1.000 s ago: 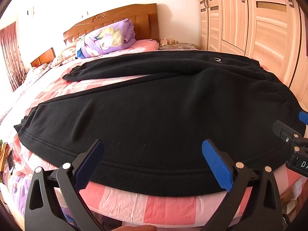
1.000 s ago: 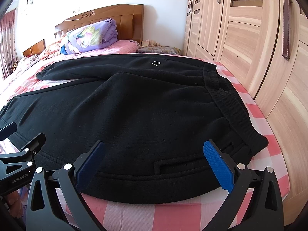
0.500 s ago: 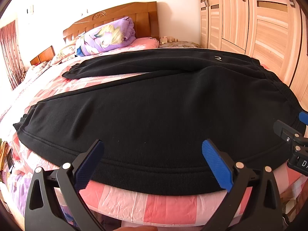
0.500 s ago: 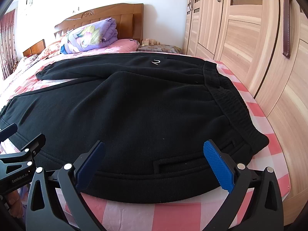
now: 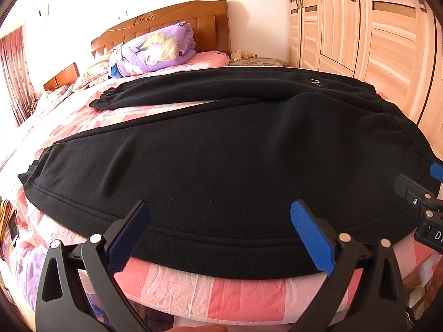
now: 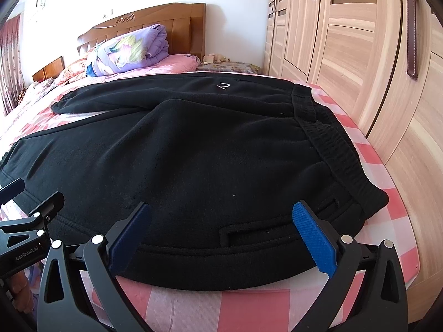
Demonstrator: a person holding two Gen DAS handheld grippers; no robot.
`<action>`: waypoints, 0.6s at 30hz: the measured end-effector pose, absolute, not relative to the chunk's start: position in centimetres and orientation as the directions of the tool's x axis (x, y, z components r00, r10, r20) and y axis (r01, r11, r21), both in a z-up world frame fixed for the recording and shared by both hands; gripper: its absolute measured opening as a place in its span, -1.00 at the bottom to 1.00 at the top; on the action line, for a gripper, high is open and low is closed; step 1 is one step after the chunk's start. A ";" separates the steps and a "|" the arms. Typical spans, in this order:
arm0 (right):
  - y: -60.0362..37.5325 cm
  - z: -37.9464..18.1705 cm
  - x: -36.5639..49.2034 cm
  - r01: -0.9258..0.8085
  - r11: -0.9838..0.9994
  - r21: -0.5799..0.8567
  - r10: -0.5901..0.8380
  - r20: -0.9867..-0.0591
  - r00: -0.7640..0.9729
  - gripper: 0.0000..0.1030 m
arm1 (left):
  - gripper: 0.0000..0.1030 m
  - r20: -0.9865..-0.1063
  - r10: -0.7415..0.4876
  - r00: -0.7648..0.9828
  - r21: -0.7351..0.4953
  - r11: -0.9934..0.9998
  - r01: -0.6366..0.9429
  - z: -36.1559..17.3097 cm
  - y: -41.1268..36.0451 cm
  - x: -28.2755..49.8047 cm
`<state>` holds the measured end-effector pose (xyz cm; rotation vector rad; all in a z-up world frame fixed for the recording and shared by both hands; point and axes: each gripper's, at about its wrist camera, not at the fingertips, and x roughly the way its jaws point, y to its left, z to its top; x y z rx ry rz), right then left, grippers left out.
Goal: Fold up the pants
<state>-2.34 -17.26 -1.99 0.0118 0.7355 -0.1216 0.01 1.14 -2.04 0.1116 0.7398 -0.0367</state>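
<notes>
Black sweatpants [image 5: 221,152] lie flat across the pink checked bed [image 5: 210,296], legs spread apart toward the left, the elastic waistband [image 6: 332,144] at the right. My left gripper [image 5: 221,238] is open and empty, just before the near side seam of the closer leg. My right gripper [image 6: 224,238] is open and empty, at the near edge of the pants [image 6: 207,152] by the hip pocket. Each gripper shows at the edge of the other's view.
A folded purple quilt [image 5: 152,49] and pillows lie at the wooden headboard [image 5: 171,25]. A light wooden wardrobe [image 6: 373,55] stands close along the right side of the bed. A small nightstand [image 6: 227,66] sits in the far corner.
Both grippers have crept slightly lower and closer to the near edge of the pants. The pants have not moved.
</notes>
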 end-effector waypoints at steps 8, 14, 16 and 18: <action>-17.3 -2.1 -2.3 0.114 0.993 -0.030 -0.105 -0.672 0.733 0.92 | 0.97 -0.675 0.005 0.738 0.088 0.993 0.074 -2.1 1.2 0.0; -17.4 -2.2 -2.4 0.113 0.993 -0.021 -0.097 -0.676 0.730 0.92 | 0.97 -0.674 0.019 0.739 0.105 0.992 0.070 -2.4 1.1 -0.2; -17.6 -2.3 -2.3 0.108 0.994 -0.006 -0.083 -0.680 0.728 0.92 | 0.97 -0.672 0.022 0.740 0.112 0.991 0.073 -2.4 0.9 -0.3; -17.7 -2.2 -2.3 0.105 0.994 0.010 -0.070 -0.683 0.727 0.92 | 0.97 -0.674 0.018 0.738 0.115 0.990 0.080 -2.3 0.8 -0.3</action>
